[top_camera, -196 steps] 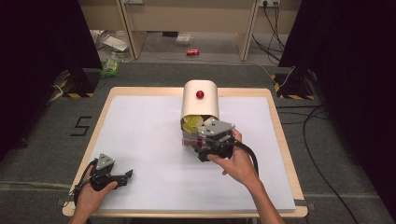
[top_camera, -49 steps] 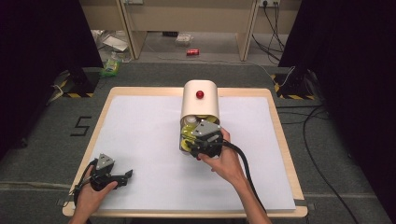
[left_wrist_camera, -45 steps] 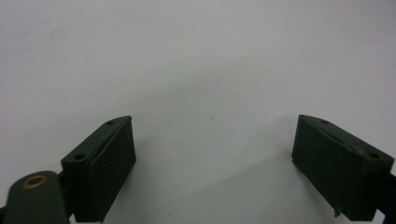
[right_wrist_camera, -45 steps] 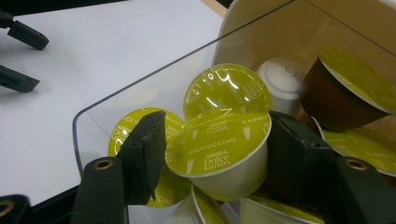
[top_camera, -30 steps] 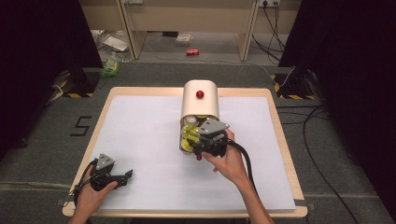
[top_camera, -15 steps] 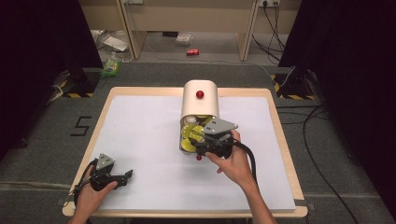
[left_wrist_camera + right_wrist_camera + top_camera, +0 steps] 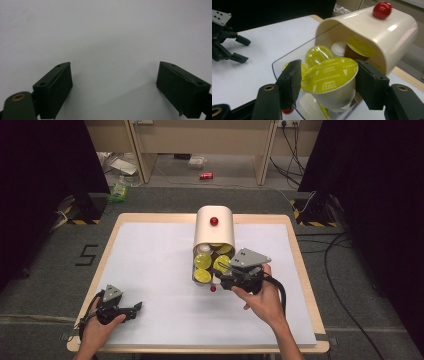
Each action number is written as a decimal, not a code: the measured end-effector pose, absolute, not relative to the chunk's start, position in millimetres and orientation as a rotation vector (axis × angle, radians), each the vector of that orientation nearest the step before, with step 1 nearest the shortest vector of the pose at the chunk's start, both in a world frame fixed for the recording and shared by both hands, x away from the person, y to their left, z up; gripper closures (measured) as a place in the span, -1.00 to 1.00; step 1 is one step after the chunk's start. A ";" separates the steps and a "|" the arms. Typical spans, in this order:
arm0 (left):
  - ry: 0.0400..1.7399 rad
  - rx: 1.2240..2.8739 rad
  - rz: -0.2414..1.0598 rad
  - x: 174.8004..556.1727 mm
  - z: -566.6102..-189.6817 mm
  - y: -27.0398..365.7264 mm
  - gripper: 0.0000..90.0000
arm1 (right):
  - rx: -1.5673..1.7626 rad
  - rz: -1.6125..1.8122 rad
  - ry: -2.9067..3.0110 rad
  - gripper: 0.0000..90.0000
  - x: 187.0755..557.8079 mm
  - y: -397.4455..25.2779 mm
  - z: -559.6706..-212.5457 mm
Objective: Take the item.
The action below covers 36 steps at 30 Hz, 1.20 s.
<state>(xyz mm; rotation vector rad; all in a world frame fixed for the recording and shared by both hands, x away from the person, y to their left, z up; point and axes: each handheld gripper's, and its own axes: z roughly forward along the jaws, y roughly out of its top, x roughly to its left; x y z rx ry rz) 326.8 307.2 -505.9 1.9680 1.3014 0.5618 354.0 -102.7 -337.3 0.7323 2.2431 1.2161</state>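
Right gripper point(image 7: 325, 82) clamps yellow-lidded capsule point(image 7: 329, 80), jaws on both sides of its rim. Compared with half a second ago, it has backed slightly out of holder point(image 7: 214, 227) mouth; capsule now sits at drawer point(image 7: 287, 58) front edge, lifted above other capsules. Judgement: extraction underway. Left gripper point(image 7: 120, 307) idle near table point(image 7: 150, 220) corner, jaws wide apart, holding nothing.
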 end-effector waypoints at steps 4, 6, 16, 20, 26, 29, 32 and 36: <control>1.301 1.968 0.563 326.8 -505.9 307.2 -0.72 | 0.749 1.217 2.223 -0.10 350.1 -114.8 -333.9; 1.301 1.967 0.563 326.7 -505.9 307.1 -0.72 | 0.758 1.214 2.212 -0.10 348.2 -121.1 -332.9; 1.301 1.968 0.563 326.7 -505.9 307.1 -0.72 | 0.831 1.187 2.160 -0.10 343.8 -155.5 -335.3; 1.302 1.968 0.563 326.8 -505.9 307.1 -0.72 | 0.873 1.174 2.141 -0.10 346.9 -168.4 -342.1; 1.301 1.968 0.564 326.7 -505.9 307.1 -0.72 | 0.925 1.157 2.128 -0.10 350.2 -183.1 -354.6; 1.301 1.968 0.564 326.7 -505.9 307.1 -0.72 | 0.948 1.143 2.122 -0.10 351.2 -189.8 -360.3; 1.301 1.968 0.563 326.7 -505.9 307.1 -0.72 | 0.984 1.121 2.114 -0.10 353.0 -200.7 -370.1; 1.302 1.968 0.562 326.8 -505.9 307.2 -0.72 | 1.012 1.102 2.111 -0.10 355.2 -210.3 -378.7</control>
